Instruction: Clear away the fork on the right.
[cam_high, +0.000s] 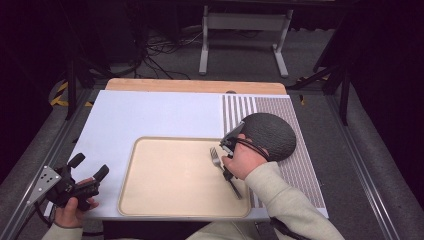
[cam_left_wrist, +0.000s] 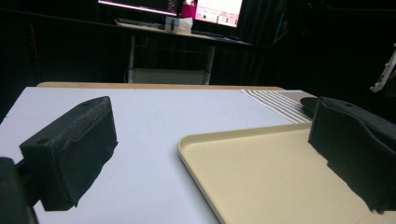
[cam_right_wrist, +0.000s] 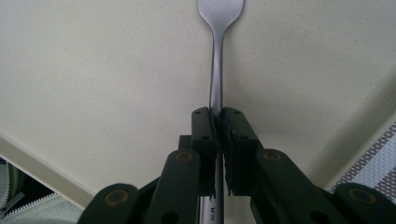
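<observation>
Right gripper (cam_right_wrist: 217, 122) is clamped on the fork (cam_right_wrist: 215, 70), jaws pinched tight on the handle about midway, tines pointing away from the person. In the high view the fork (cam_high: 218, 161) sits over the right part of the beige tray (cam_high: 150, 200), with the right gripper (cam_high: 227, 167) directly on it. Can't tell for sure whether the fork rests flat on the tray or is lifted a touch; the close view is too tight to judge, though the head looks very near the surface.

Left gripper (cam_high: 90, 170) is at the near left corner of the worktop (cam_high: 150, 115), just off the tray's left edge, jaws spread wide with nothing between them. The left gripper view confirms: both pads apart, bare white worktop and tray rim (cam_left_wrist: 187, 144) between. It looks idle.

A dark round dome-like thing (cam_high: 272, 135) sits on the striped placemat (cam_high: 300, 170) right of the tray, just behind the right hand (cam_high: 245, 160); looks like an upturned bowl, not certain.

Progress, judging from the layout: the fork is grasped and at the tray, so the grip step is done. What is left is either setting it down and opening the jaws, or carrying it off the tray. The dark thing is untouched.
</observation>
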